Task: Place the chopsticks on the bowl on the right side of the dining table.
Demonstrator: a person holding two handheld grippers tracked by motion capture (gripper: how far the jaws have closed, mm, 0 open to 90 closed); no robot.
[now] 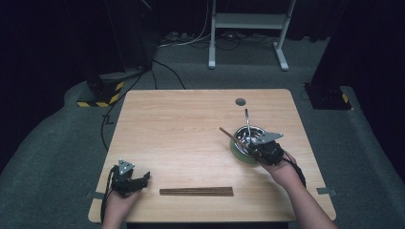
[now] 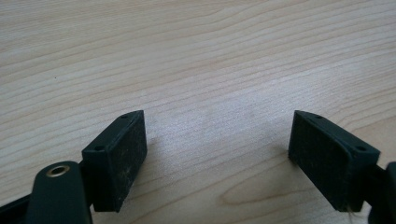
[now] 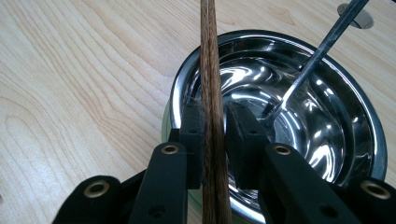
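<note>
Chopstick (image 3: 212,93) is what I have in my right claw (image 3: 214,122): in the right gripper view the two pads are closed on the dark wooden stick, one on either side, and the stick runs straight up the middle of that view, toward twelve o'clock, crossing the near rim of the steel bowl (image 3: 369,121). From the high view the same chopstick (image 1: 230,135) points out of the right claw (image 1: 258,147) toward ten o'clock, its free end over bare counter (image 1: 191,124) just left of the bowl (image 1: 253,130), which sits on a green base. So the long axis lies slantwise over the bowl's left edge rather than down into it; I judge that tipping the far end toward the bowl's hollow is what the next move turns on. A metal utensil (image 3: 317,51) already leans in the bowl, its handle rising toward one o'clock in the right gripper view, close beside my pads, so I would watch for a knock there. The remaining chopsticks (image 1: 196,191) lie flat along the near edge, long axis three-to-nine, just right of my left claw (image 1: 136,181), which is the nearer one to them. That left claw (image 2: 217,149) stands open over bare wood, holding nothing.
</note>
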